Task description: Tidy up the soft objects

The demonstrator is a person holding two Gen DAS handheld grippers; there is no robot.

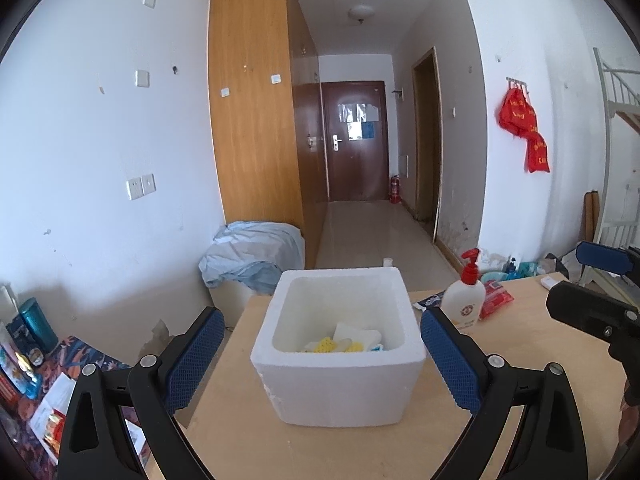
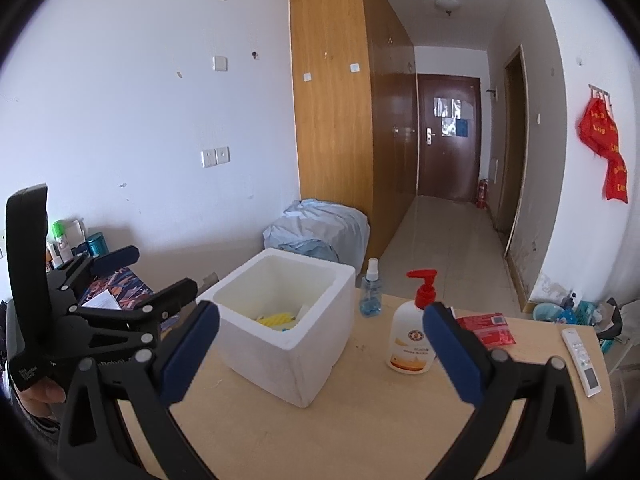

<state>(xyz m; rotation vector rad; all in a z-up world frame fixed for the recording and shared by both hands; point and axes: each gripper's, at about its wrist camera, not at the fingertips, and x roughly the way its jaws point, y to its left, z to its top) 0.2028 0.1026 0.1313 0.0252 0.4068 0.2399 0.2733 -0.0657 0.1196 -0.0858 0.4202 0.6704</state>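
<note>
A white foam box [image 1: 336, 384] stands on the wooden table [image 1: 360, 452], right in front of my left gripper [image 1: 320, 314]. That gripper is open, with a blue pad on either side of the box and nothing held. Inside the box lie soft yellow and white items [image 1: 344, 342], partly hidden by its wall. My right gripper [image 2: 320, 312] is open and empty too, hovering over the table between the foam box [image 2: 288, 344] and a lotion bottle [image 2: 412, 340]. The yellow items [image 2: 276, 319] show inside the box. Each gripper appears at the edge of the other's view: the right gripper [image 1: 568, 280] and the left gripper [image 2: 160, 270].
On the table's right part stand the lotion pump bottle [image 1: 464, 300], a red packet [image 2: 486, 328], a small spray bottle [image 2: 371, 292] and a white remote [image 2: 582, 360]. A cluttered low side table [image 1: 36, 360] lies to the left. A blue cloth [image 1: 252, 256] covers something behind the table.
</note>
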